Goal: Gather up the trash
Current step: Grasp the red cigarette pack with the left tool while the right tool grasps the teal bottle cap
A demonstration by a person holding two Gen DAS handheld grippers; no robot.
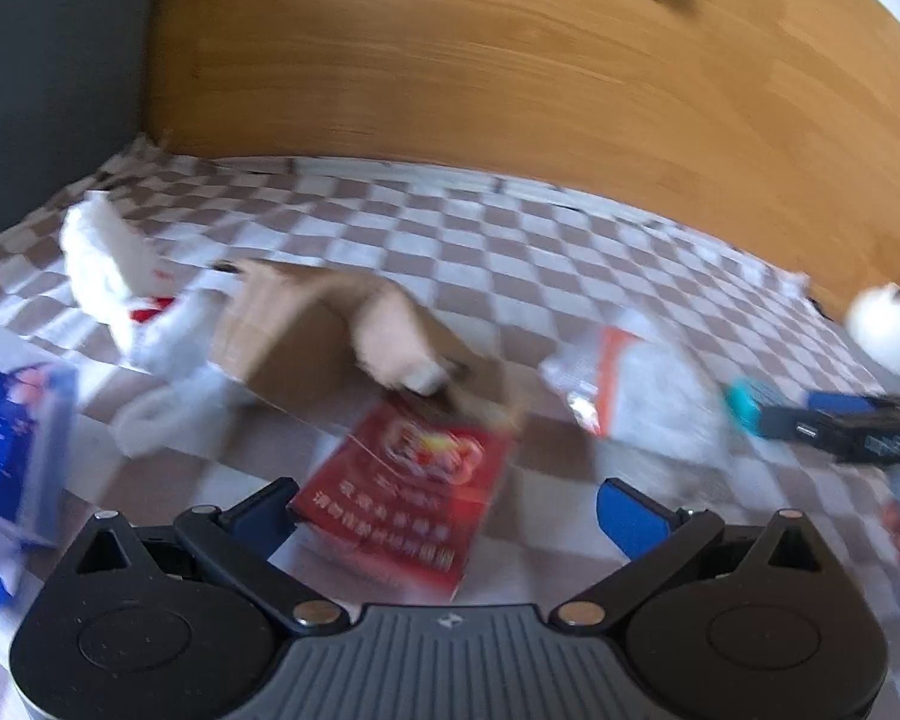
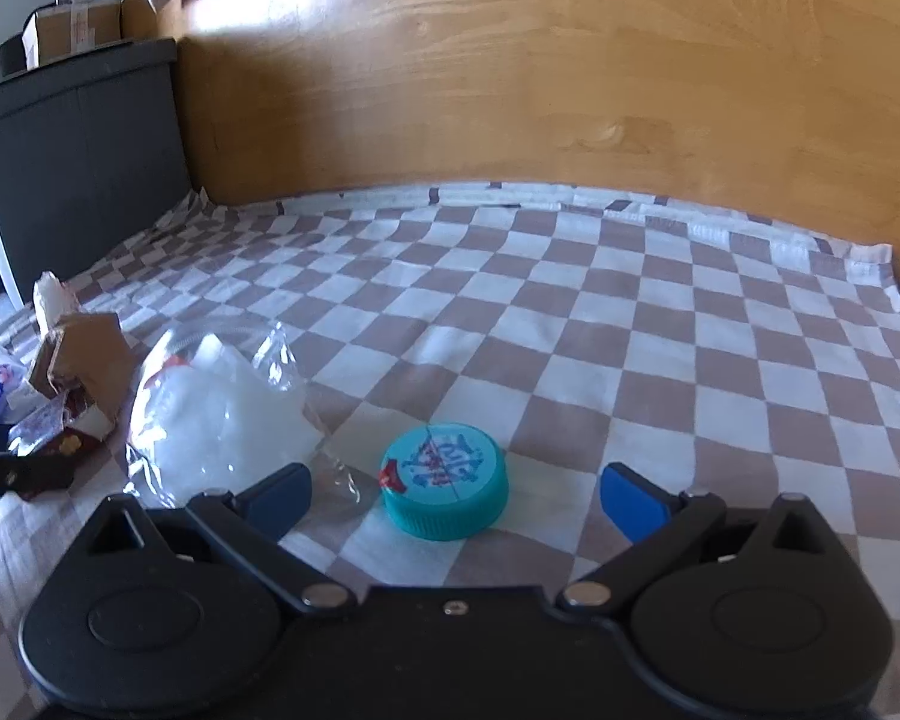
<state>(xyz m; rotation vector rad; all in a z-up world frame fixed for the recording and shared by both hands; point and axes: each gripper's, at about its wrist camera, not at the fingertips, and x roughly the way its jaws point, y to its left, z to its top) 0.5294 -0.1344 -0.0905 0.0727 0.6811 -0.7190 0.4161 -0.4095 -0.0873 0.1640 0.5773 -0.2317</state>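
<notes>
Landmark for all places: teal bottle cap (image 2: 444, 481), lying flat on the checkered cloth (image 2: 570, 324).

Item 1. Right gripper (image 2: 455, 495): standing wide apart, holding nothing, its blue pads (image 2: 630, 501) flanking the cap on either side without touching it.

Item 2. Clear plastic bag (image 2: 222, 420): lying just left of the cap, a crinkled corner reaching almost to the cap's rim and passing in front of the left pad.

Item 3. Torn cardboard scrap (image 2: 84, 366) and red wrapper (image 2: 60, 444): sitting farther left of the cap, beyond the bag.

Item 4. Left gripper (image 1: 444, 516): also spread wide and empty, hovering over a red packet (image 1: 414, 480); this view is blurring, so fine contact cannot be told. The cap is showing here only as a teal sliver (image 1: 744, 405) at far right, beside the other tool's dark body.

Risks, as judged: the cap is low and round, so a closing squeeze is likely sliding over its rim or flicking it away; the left pad is likely catching the bag's corner and dragging it along; the loose cloth is liable to bunching under a low approach.

Room: right of and beyond the cap the cloth is lying bare up to the wooden board (image 2: 510, 90); left of the cap is crowding with litter; the cloth's edge is falling away near the dark cabinet (image 2: 78, 180).
</notes>
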